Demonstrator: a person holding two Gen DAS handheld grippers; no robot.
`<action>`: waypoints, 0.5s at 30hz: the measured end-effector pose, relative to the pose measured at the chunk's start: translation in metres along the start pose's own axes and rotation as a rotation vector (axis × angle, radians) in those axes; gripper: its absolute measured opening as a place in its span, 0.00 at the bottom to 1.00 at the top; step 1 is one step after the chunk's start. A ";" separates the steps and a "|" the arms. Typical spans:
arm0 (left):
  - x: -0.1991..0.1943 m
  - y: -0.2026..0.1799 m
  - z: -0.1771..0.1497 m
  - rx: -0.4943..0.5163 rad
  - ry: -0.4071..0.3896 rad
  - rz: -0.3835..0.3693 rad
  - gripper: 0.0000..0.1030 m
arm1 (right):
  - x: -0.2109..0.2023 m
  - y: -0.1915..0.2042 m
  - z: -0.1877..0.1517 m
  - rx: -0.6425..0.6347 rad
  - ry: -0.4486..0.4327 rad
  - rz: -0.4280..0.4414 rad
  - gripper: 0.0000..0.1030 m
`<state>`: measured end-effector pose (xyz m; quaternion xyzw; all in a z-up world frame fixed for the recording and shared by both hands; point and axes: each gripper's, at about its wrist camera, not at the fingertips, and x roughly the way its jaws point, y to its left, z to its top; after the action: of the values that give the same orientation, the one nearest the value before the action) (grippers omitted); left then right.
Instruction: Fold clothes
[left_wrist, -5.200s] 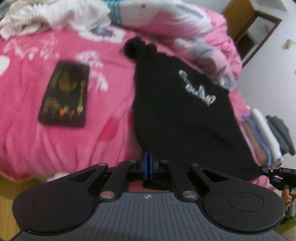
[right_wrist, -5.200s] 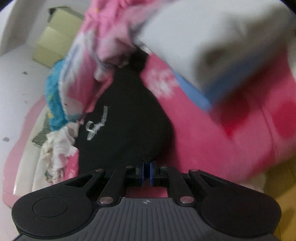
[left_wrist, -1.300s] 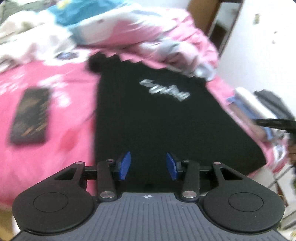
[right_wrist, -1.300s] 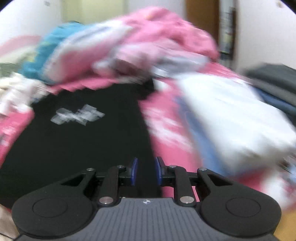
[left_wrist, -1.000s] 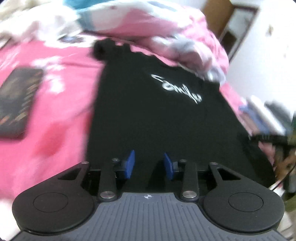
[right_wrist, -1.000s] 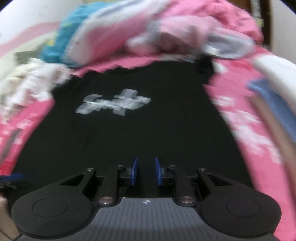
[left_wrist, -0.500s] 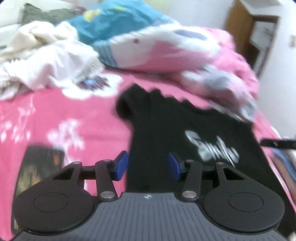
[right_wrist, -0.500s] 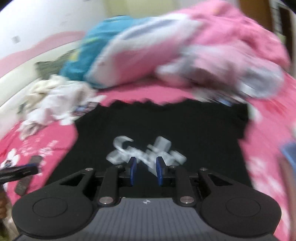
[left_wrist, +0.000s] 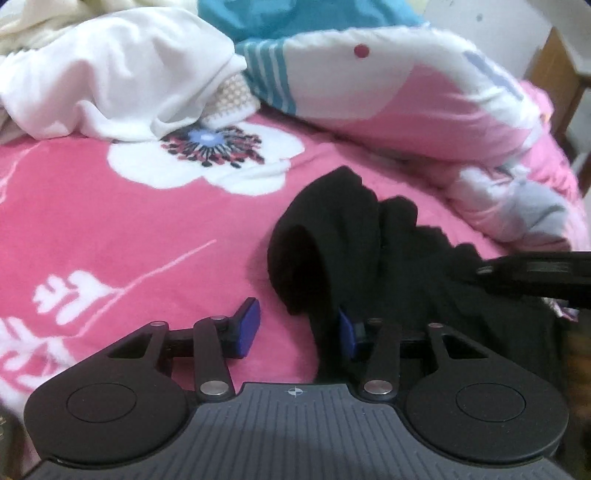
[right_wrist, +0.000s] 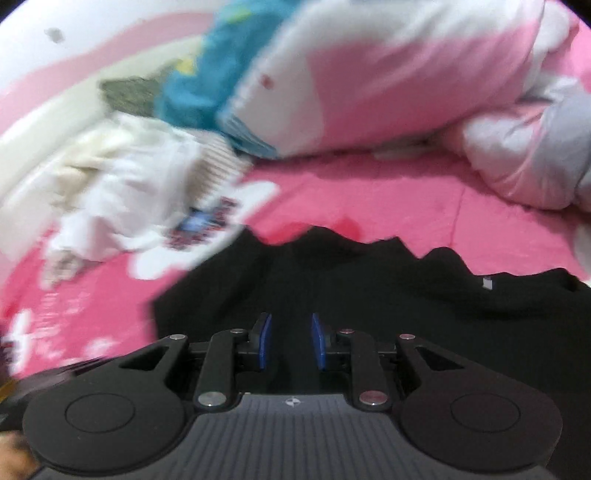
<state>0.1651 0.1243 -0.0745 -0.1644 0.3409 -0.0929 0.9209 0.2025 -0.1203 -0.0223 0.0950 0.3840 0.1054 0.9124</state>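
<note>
A black T-shirt (left_wrist: 436, 266) lies on the pink flowered bedspread (left_wrist: 110, 229). Its left sleeve (left_wrist: 325, 243) is bunched up and curled. My left gripper (left_wrist: 295, 330) is open at that sleeve; the sleeve's lower edge hangs between the blue pads and covers part of the right pad (left_wrist: 345, 334). In the right wrist view the shirt's upper part (right_wrist: 406, 295) fills the lower half, with a jagged top edge. My right gripper (right_wrist: 288, 341) is open a little above the black cloth. The other gripper's dark finger (left_wrist: 535, 273) reaches in over the shirt from the right.
A heap of white clothes (left_wrist: 110, 74) lies at the back left. A pink, white and blue quilt (left_wrist: 406, 81) is piled along the back and right (right_wrist: 406, 74). A wooden cabinet (left_wrist: 561, 74) stands at the far right.
Both grippers have moved up the shirt from its lower part to the shoulder end. The left gripper now stands at the curled sleeve. The right gripper's jaws stand slightly wider.
</note>
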 end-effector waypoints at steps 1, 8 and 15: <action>-0.001 0.001 0.001 -0.010 0.000 -0.006 0.44 | 0.002 -0.012 0.005 0.018 -0.014 -0.034 0.24; -0.007 0.007 0.003 -0.029 0.009 -0.041 0.44 | 0.013 -0.096 0.036 0.144 -0.116 -0.268 0.18; -0.007 0.012 0.007 -0.076 0.029 -0.063 0.44 | -0.028 -0.095 0.010 0.134 0.078 -0.074 0.19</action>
<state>0.1649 0.1390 -0.0693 -0.2086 0.3521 -0.1114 0.9056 0.2019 -0.2197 -0.0205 0.1376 0.4285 0.0493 0.8916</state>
